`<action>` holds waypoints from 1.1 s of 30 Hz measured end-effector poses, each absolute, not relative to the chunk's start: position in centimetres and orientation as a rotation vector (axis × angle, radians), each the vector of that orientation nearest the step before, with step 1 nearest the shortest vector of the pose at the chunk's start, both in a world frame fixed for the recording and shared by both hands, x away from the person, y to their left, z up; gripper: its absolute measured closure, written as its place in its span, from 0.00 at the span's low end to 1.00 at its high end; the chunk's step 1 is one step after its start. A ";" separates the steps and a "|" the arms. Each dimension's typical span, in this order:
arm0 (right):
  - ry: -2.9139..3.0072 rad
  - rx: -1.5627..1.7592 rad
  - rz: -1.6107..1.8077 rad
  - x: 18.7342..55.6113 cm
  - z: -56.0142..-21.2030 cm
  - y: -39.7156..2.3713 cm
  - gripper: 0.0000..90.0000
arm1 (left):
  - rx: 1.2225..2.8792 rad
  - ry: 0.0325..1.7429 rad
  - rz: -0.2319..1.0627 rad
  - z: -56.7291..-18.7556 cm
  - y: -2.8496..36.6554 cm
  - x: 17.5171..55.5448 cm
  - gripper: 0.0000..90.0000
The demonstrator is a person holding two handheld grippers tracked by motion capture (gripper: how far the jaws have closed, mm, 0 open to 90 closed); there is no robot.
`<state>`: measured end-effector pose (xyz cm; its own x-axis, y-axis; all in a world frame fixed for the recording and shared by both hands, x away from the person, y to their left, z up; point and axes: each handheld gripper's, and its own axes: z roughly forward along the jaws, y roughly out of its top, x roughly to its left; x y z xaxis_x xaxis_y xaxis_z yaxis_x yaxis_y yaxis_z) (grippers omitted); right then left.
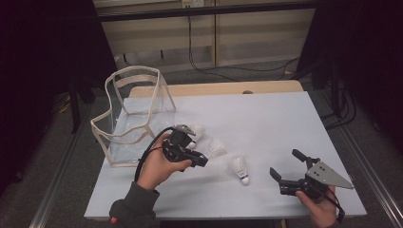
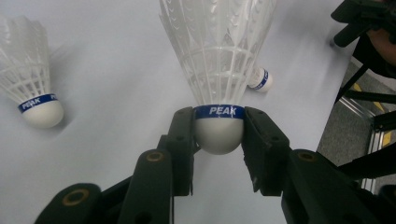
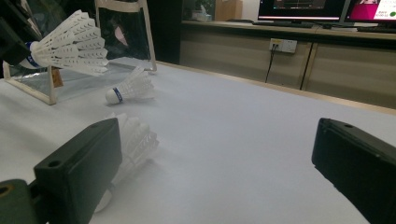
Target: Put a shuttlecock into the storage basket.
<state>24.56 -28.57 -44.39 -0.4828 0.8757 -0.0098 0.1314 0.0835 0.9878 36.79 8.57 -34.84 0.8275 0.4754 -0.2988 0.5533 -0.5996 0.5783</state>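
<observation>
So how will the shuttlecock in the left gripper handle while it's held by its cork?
Probably light: the shuttlecock is mostly open lattice skirt. The round, smooth cork could slip or swivel between the left gripper's flat pads. The thin skirt looks easily crushed, so gripping the cork seems safer.

bag (image 1: 133,114) at table's (image 1: 266,118) far left | two shuttlecocks (image 1: 216,148) on table, right of bag | held shuttlecock (image 1: 196,130) between bag and them

Shuttlecocks: we count three (image 1: 196,130) (image 1: 216,147) (image 1: 238,168)
Clear bags: we see one (image 1: 135,114)
Grippers: we count two (image 1: 189,137) (image 1: 286,166)
Tables: we see one (image 1: 266,118)
</observation>
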 end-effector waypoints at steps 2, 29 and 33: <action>1.711 1.005 1.457 24.6 -44.4 -28.6 0.02 | 2.321 0.757 -0.149 -34.6 8.6 37.0 0.72; 1.707 1.000 1.469 24.5 -44.3 -28.7 0.02 | 2.304 0.902 -0.129 -32.1 8.6 39.4 0.72; 1.705 0.999 1.470 24.5 -44.3 -28.7 0.02 | 2.283 0.925 -0.127 -31.8 8.7 39.6 0.72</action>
